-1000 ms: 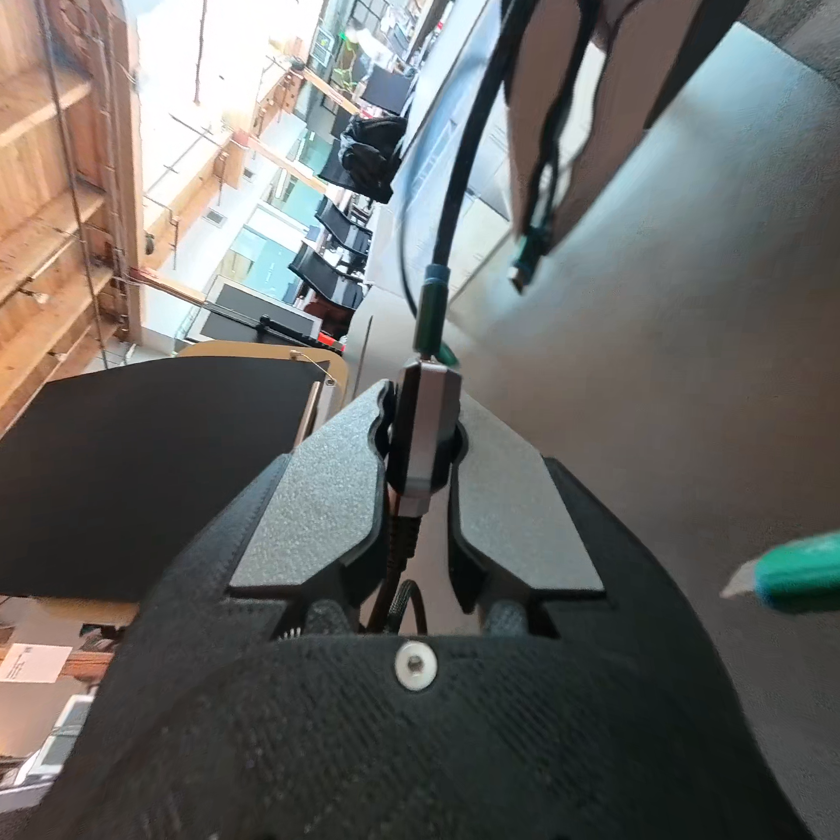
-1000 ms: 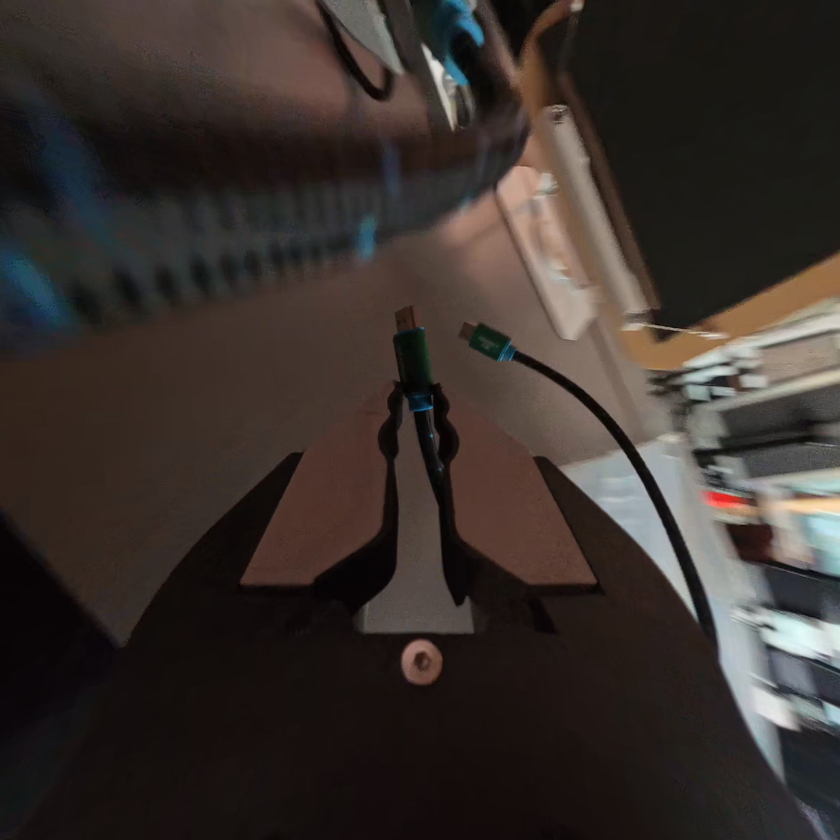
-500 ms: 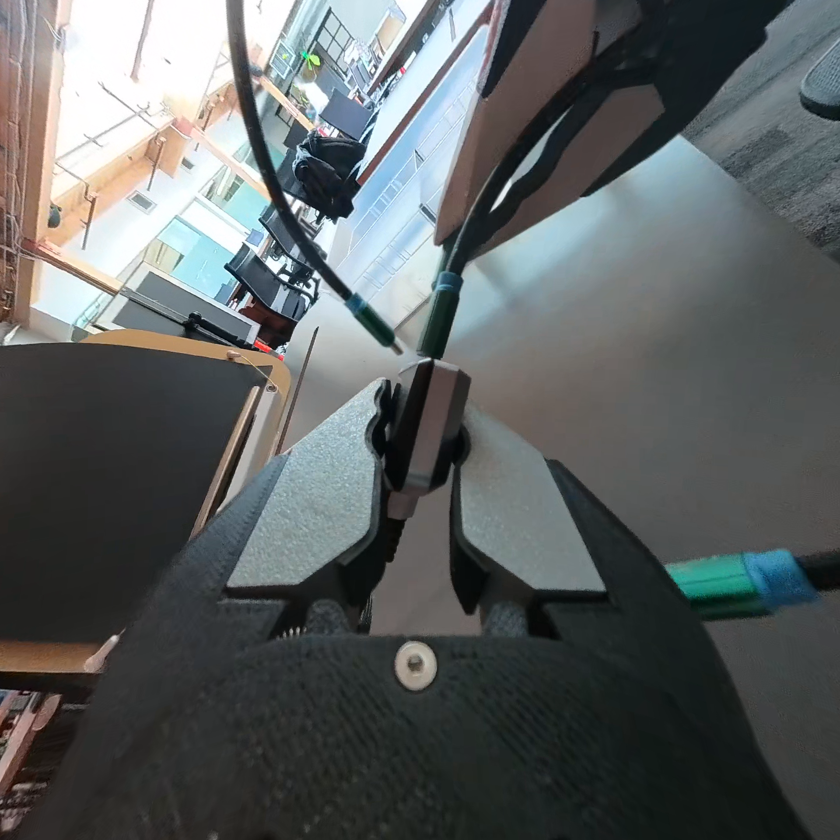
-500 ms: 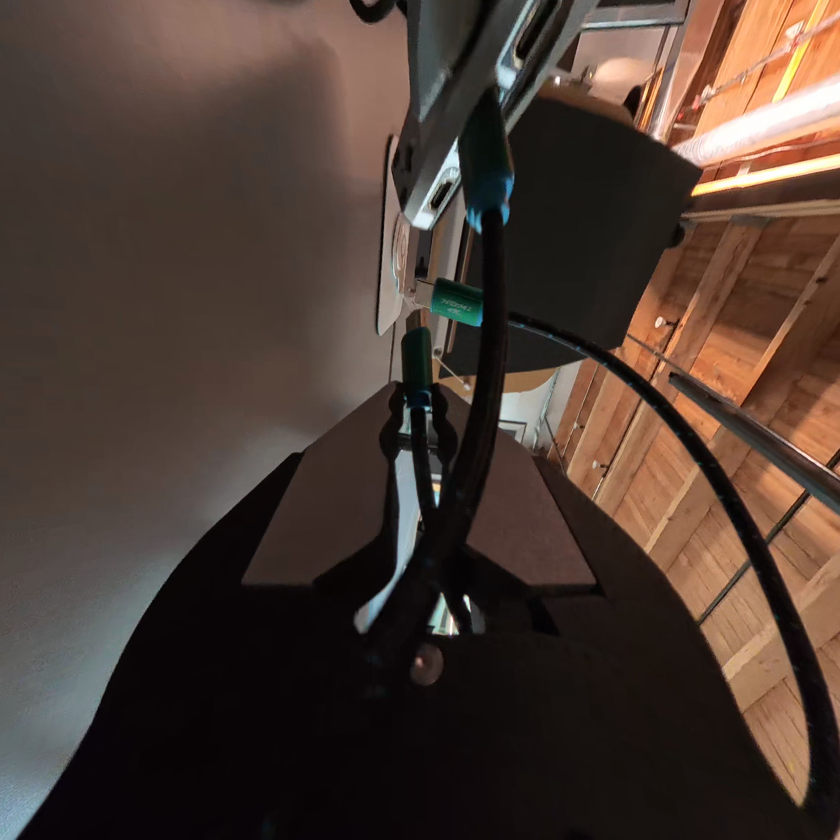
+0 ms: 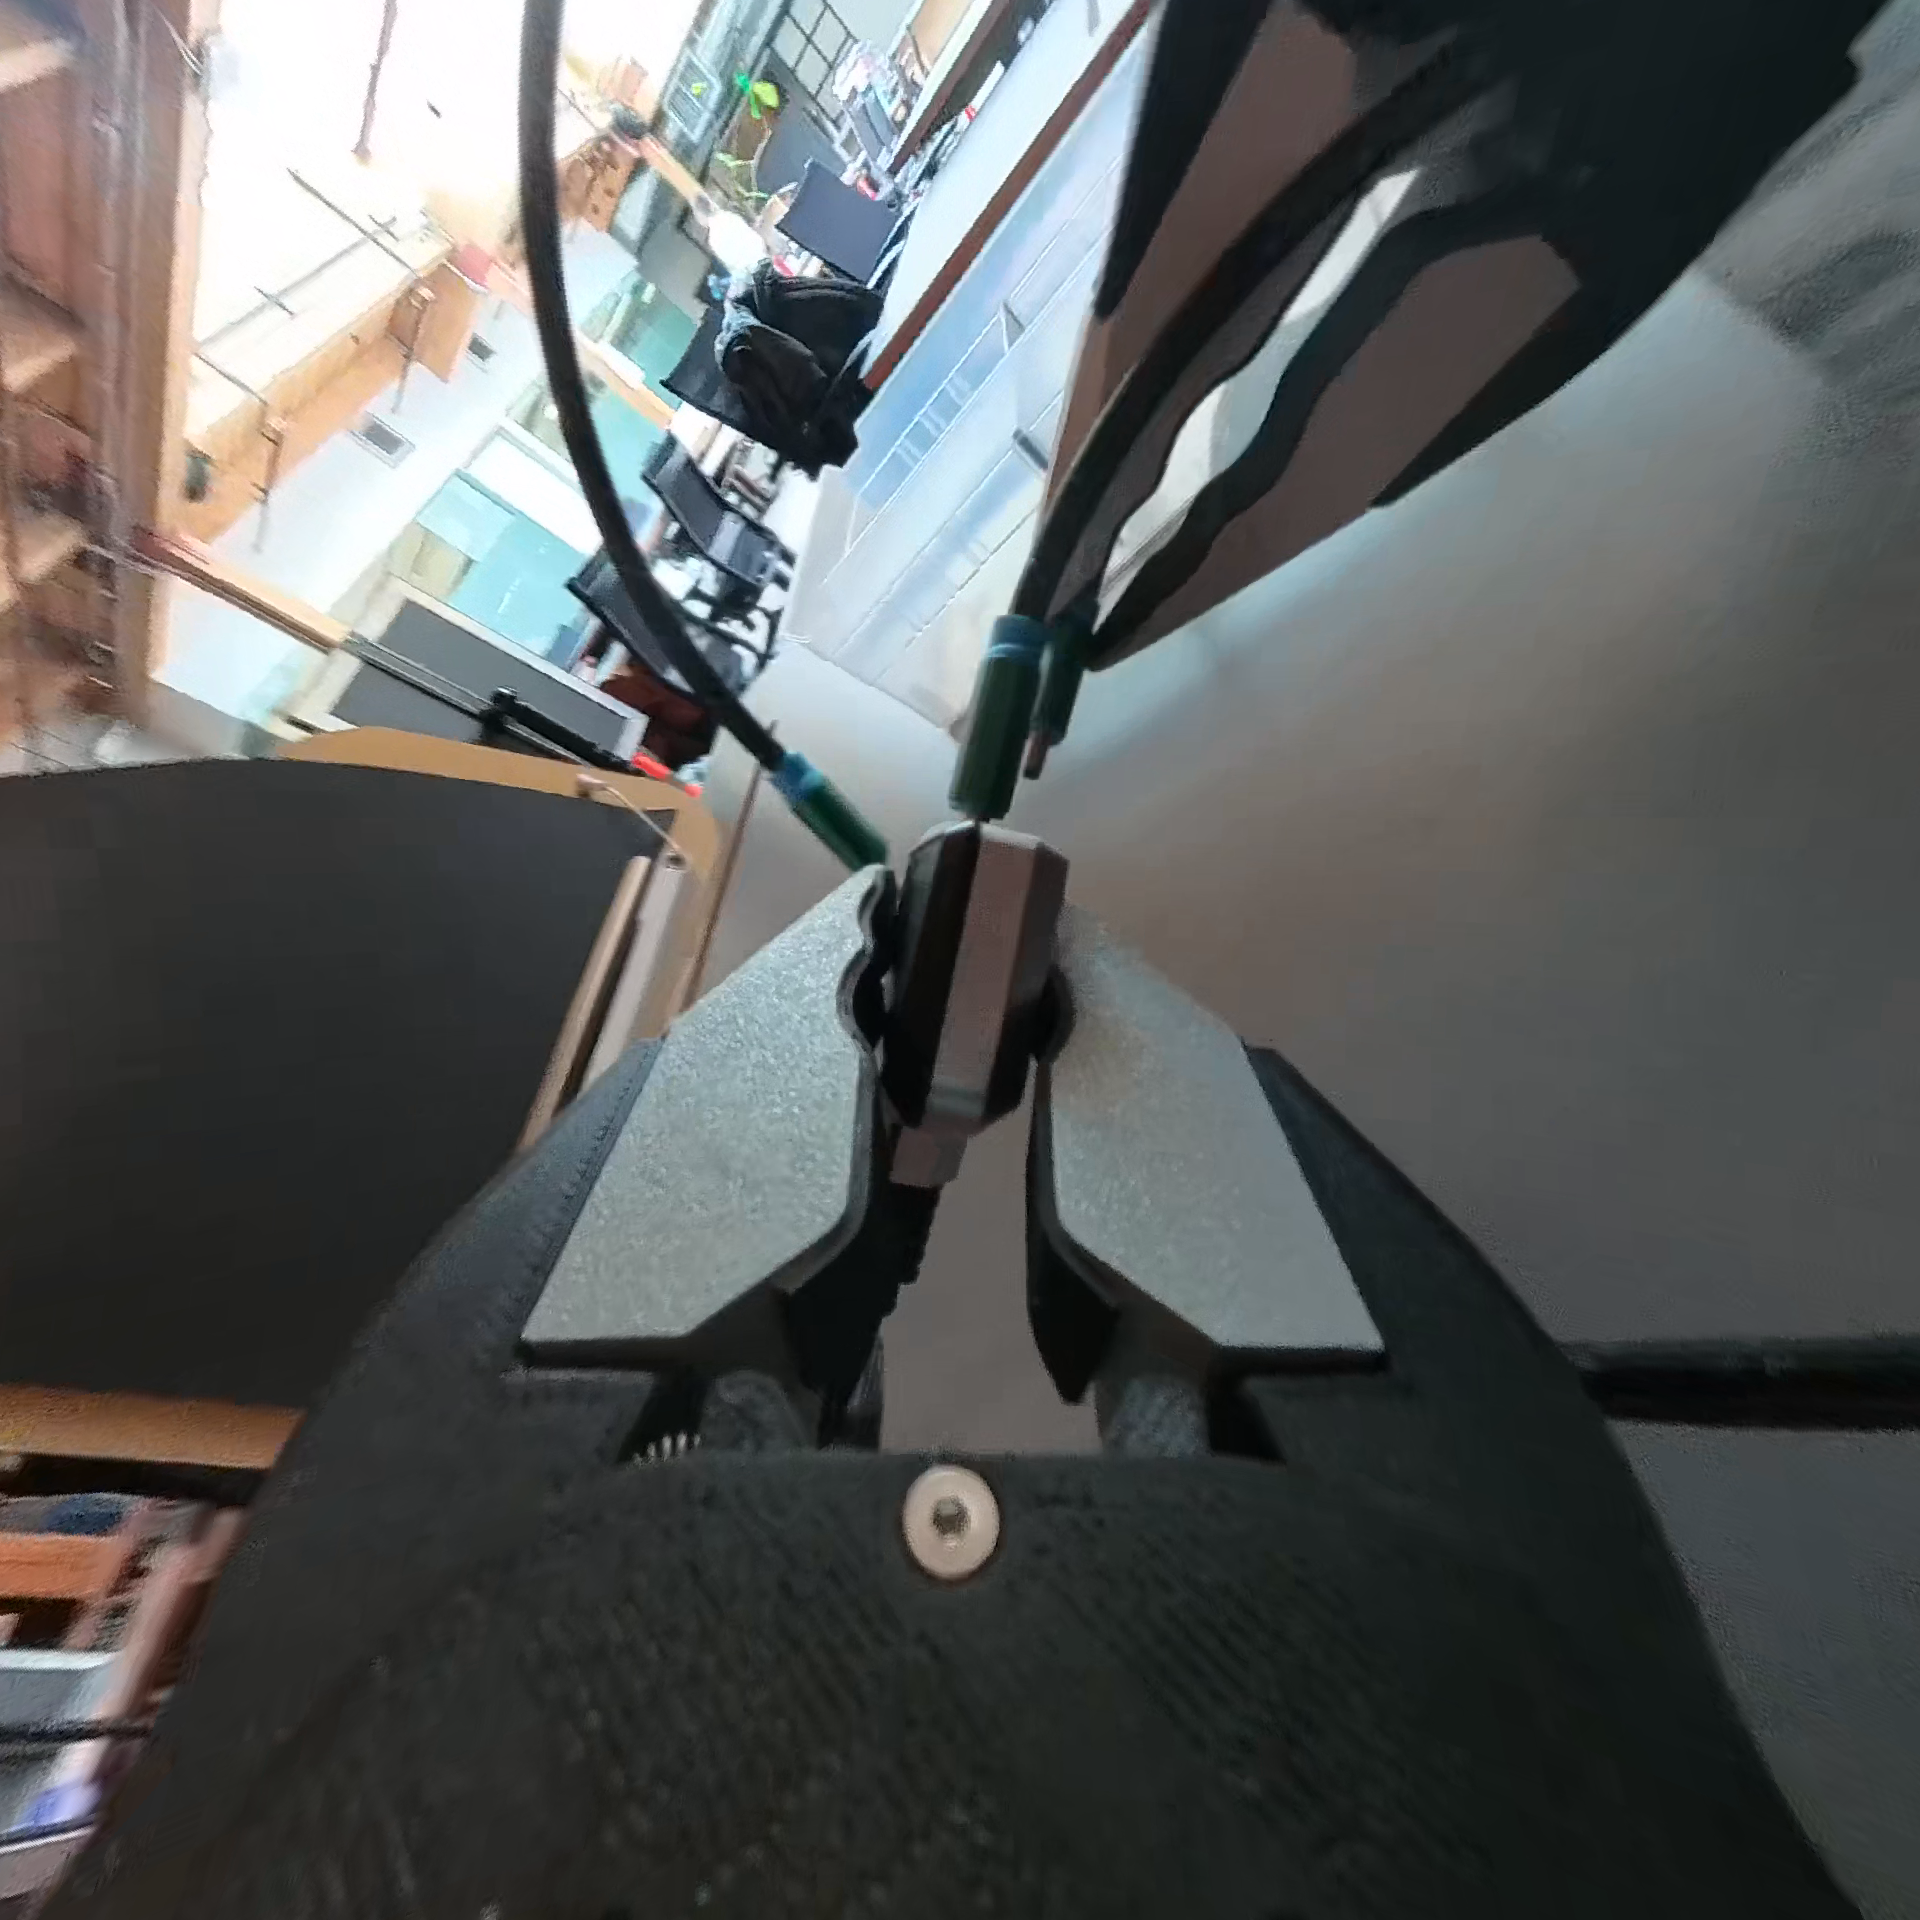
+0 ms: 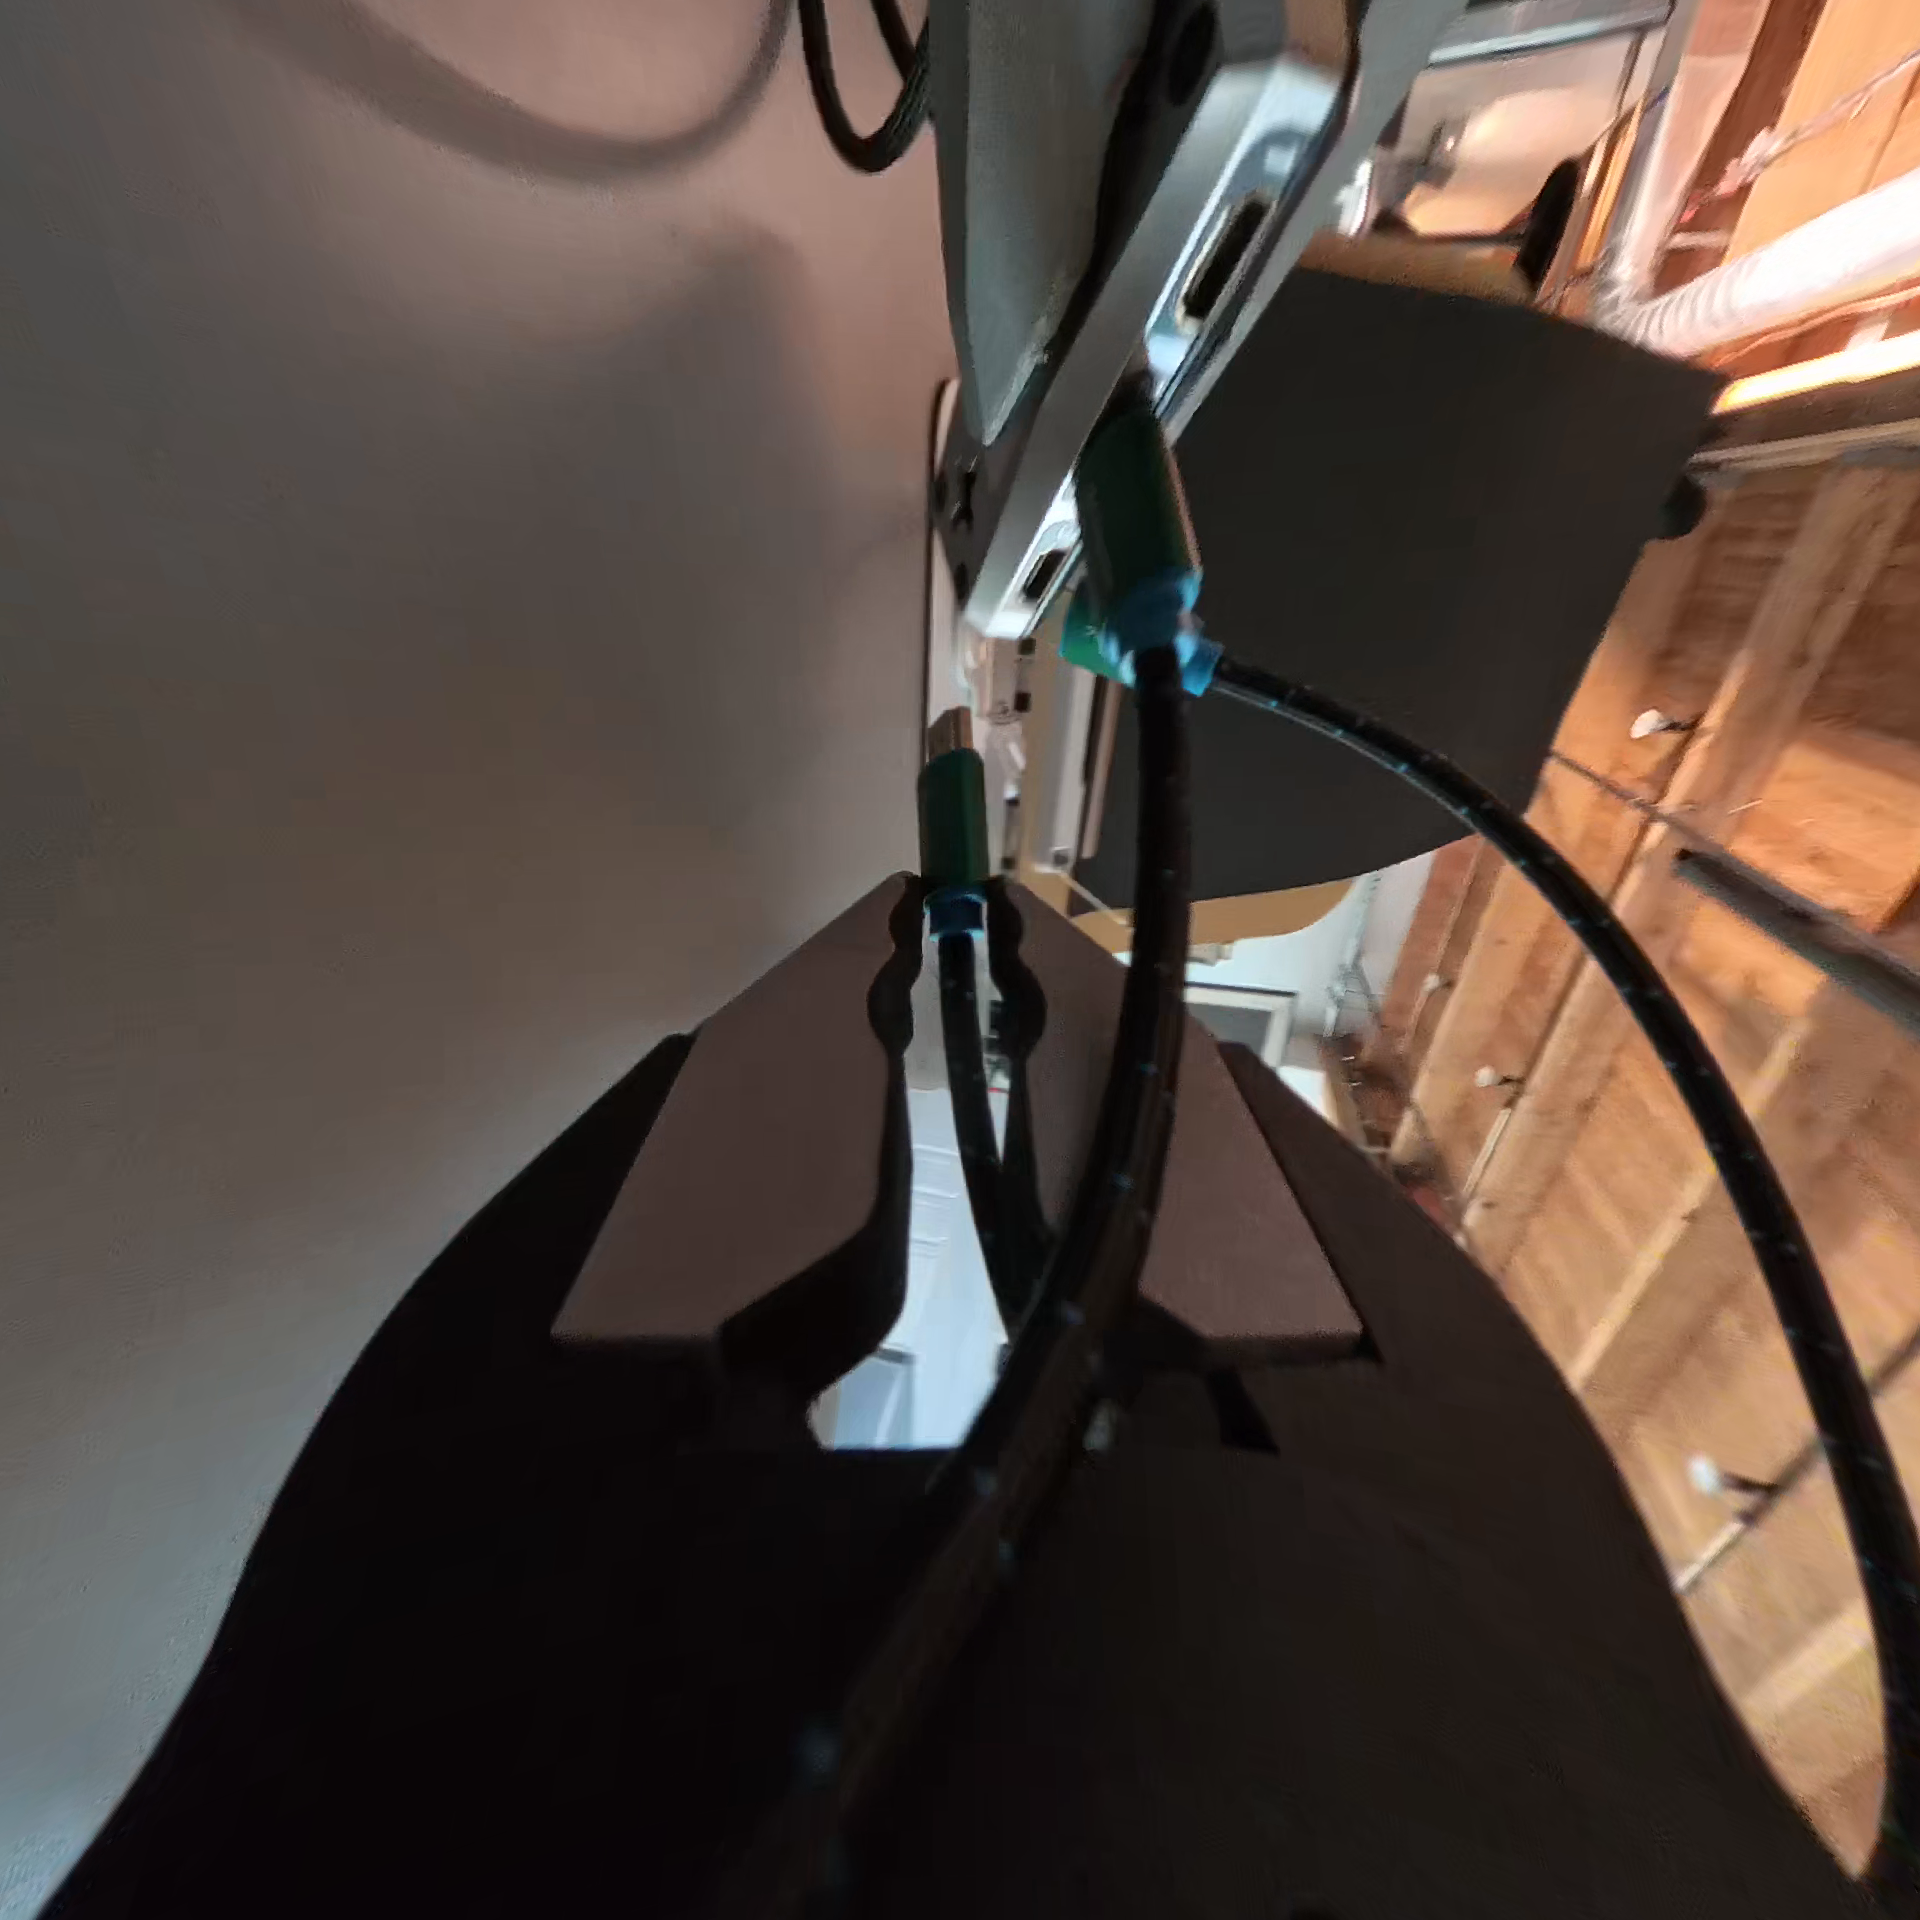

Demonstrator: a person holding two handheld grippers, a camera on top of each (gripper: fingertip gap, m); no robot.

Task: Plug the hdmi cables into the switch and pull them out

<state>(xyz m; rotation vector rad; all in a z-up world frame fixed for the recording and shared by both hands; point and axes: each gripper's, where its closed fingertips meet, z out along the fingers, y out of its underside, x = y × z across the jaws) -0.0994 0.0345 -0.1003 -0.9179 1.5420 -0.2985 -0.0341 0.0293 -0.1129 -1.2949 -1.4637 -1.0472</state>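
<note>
My left gripper (image 5: 971, 914) is shut on the silver switch (image 5: 987, 987) and holds it in the air. A green HDMI plug (image 5: 987, 727) sits in the switch's far end. A second green plug (image 5: 831, 816) on a black cable hangs close to the switch's left side. My right gripper (image 6: 961, 899) is shut on a black cable just behind a third green plug (image 6: 951, 805), which points at the switch (image 6: 1278, 114) but is apart from it. An open port (image 6: 1231, 249) shows above the plugged-in plug (image 6: 1132, 509). The right gripper also shows in the left wrist view (image 5: 1081, 634).
A grey table top (image 5: 1507, 831) lies beneath. A black board with a wooden rim (image 5: 260, 1039) stands beside it and shows in the right wrist view (image 6: 1403, 520). Black cables (image 6: 1558, 987) loop over the right gripper. Wooden walls (image 6: 1714, 831) and office chairs (image 5: 727, 540) lie beyond.
My right gripper has swung in and brought its plug closer to the switch. The loose second plug has drifted nearer the switch's side. The left gripper still holds the switch.
</note>
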